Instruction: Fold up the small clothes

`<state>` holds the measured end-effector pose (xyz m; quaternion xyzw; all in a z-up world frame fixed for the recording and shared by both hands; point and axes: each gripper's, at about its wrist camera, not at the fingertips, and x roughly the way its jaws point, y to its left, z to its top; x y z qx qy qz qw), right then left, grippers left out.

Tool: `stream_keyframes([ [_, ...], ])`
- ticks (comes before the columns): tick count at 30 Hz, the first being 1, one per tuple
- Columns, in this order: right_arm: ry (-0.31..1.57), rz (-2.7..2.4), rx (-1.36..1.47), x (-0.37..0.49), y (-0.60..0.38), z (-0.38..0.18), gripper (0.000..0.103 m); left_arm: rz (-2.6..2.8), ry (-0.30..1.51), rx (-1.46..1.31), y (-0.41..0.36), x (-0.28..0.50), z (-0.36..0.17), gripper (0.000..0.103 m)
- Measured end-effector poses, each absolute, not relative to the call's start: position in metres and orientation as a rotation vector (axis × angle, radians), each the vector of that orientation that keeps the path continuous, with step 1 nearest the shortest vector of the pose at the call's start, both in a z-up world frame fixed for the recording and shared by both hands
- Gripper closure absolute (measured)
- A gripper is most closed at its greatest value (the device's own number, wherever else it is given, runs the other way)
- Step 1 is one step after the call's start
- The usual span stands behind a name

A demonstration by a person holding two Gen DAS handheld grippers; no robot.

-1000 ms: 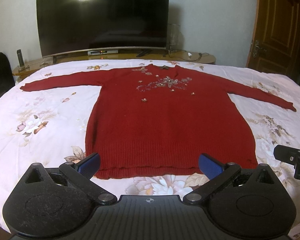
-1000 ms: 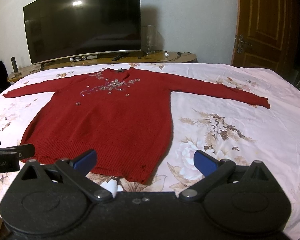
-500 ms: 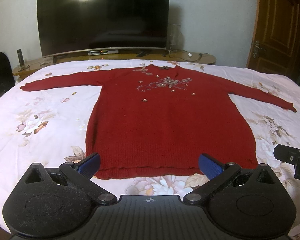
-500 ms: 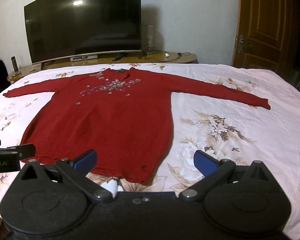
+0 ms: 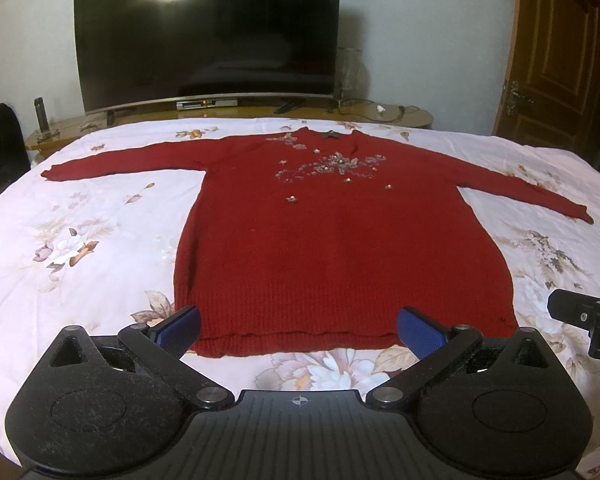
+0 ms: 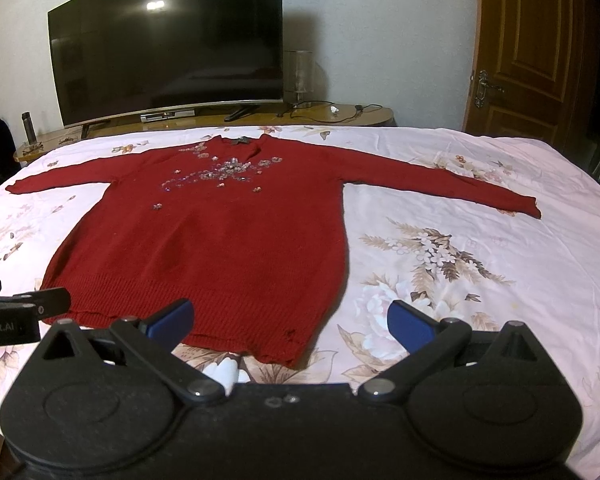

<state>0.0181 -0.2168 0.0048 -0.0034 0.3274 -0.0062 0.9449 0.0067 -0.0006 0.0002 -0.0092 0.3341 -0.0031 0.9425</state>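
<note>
Red knit sweater [image 5: 340, 248] lay spread flat and unfolded on the floral bedsheet [image 5: 84, 248], front up, both sleeves stretched out sideways.

We held the left gripper [image 5: 298, 326] low over the near hem, its blue-padded jaws spread wide and holding nothing; our right gripper [image 6: 288, 320] hovered over the hem's right corner, jaws likewise wide apart and empty. Sequin flowers [image 5: 332, 166] decorated the chest below the neckline. Beyond the bed stood a dark television [image 5: 208, 32] on a low wooden stand [image 5: 260, 114], and a wooden door [image 6: 528, 48] at the right.
</note>
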Motion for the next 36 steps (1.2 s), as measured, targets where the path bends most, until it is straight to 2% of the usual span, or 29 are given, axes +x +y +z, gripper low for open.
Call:
stream_keyframes([
  [25,0.674,-0.007,0.008,0.024,-0.225,0.0,0.001,-0.055,0.664,-0.071,0.014,0.03,0.001,0.0],
  [30,0.612,-0.047,0.034,0.04,-0.252,0.009,0.007,0.008,0.543,-0.173,0.036,0.073,0.019,0.0],
  [32,0.576,-0.105,0.056,0.054,-0.269,0.013,0.019,0.059,0.472,-0.244,0.041,0.089,0.022,0.0],
  [33,0.555,-0.14,0.066,0.063,-0.28,0.015,0.021,0.064,0.455,-0.263,0.042,0.099,0.022,0.0],
  [36,0.51,-0.212,0.11,0.091,-0.312,0.017,0.023,0.038,0.497,-0.232,0.034,0.143,0.014,0.0],
])
